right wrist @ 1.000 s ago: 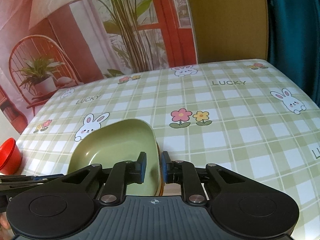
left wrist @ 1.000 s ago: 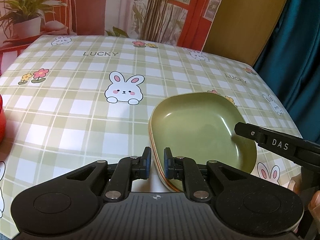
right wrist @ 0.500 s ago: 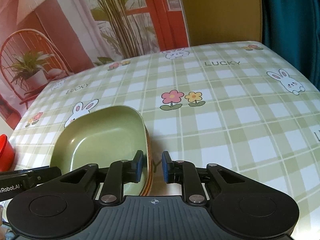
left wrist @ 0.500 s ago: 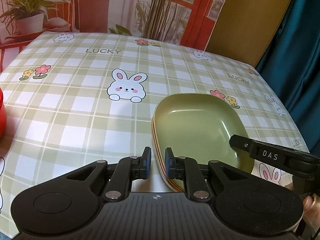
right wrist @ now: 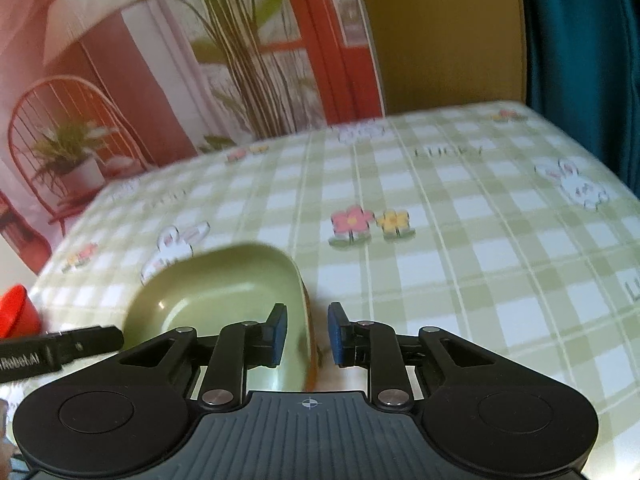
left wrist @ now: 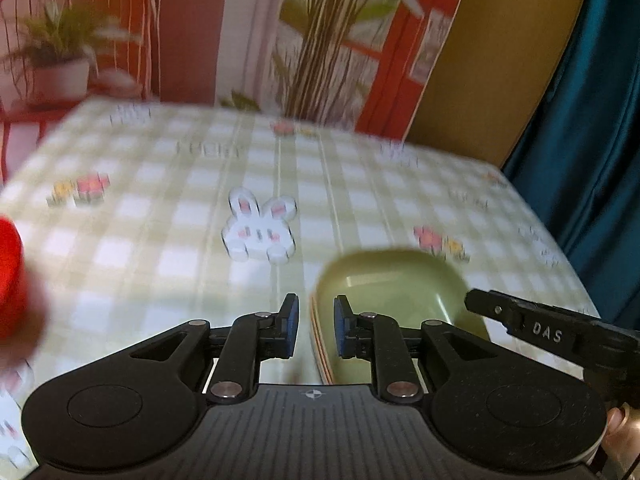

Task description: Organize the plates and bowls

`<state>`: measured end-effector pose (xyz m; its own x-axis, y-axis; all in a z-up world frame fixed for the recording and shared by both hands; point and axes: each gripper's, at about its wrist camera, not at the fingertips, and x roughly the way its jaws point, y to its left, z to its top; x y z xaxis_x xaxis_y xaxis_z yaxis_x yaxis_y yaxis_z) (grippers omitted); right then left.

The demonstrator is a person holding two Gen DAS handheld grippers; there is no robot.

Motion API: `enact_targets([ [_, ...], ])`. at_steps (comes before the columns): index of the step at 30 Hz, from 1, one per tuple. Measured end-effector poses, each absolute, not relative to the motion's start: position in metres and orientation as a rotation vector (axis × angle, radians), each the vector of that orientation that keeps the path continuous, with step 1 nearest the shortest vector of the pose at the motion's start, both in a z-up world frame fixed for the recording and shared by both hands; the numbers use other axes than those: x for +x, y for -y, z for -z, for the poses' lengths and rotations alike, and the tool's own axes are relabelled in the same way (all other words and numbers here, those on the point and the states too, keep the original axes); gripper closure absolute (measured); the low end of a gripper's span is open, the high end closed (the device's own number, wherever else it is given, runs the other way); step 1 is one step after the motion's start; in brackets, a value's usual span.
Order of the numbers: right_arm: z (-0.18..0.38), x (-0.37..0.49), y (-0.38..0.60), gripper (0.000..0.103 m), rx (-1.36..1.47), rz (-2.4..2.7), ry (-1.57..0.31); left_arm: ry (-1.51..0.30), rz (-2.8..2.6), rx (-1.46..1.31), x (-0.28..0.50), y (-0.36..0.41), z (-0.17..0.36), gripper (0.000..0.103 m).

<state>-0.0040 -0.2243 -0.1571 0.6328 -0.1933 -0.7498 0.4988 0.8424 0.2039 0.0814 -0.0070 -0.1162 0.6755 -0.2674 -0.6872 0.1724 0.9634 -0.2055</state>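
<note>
plates (left wrist: 394,300), a stack with a green one on top, sit on the checked table (left wrist: 192,264) at about 5 o'clock of the left view; left tool (left wrist: 316,326) and right tool (right wrist: 306,334) straddle opposite rims, jaws just opening, pads clear of the rim

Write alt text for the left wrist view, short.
The left gripper straddles the near rim of a stack of green plates, its fingers having just been opening and standing clear of the rim. The stack sits on a checked bunny tablecloth; the right gripper reaches in from the right, and a red object sits at the left edge.
</note>
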Motion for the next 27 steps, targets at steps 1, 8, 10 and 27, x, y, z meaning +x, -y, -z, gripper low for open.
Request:
enact_targets([
  [1, 0.152, -0.003, 0.223, 0.081, 0.407, 0.404, -0.781, -0.778, 0.247, -0.117, 0.083, 0.004, 0.109, 0.083],
  [8, 0.122, 0.022, 0.213, 0.082, 0.347, 0.343, -0.715, -0.692, 0.235, -0.096, 0.099, -0.047, 0.057, 0.083],
  [10, 0.114, 0.032, 0.207, 0.082, 0.336, 0.321, -0.701, -0.676, 0.223, -0.103, 0.104, -0.067, 0.043, 0.083],
  [27, 0.096, 0.158, 0.100, 0.081, 0.335, 0.045, -0.718, -0.634, -0.017, -0.048, 0.089, -0.230, 0.011, 0.064],
])
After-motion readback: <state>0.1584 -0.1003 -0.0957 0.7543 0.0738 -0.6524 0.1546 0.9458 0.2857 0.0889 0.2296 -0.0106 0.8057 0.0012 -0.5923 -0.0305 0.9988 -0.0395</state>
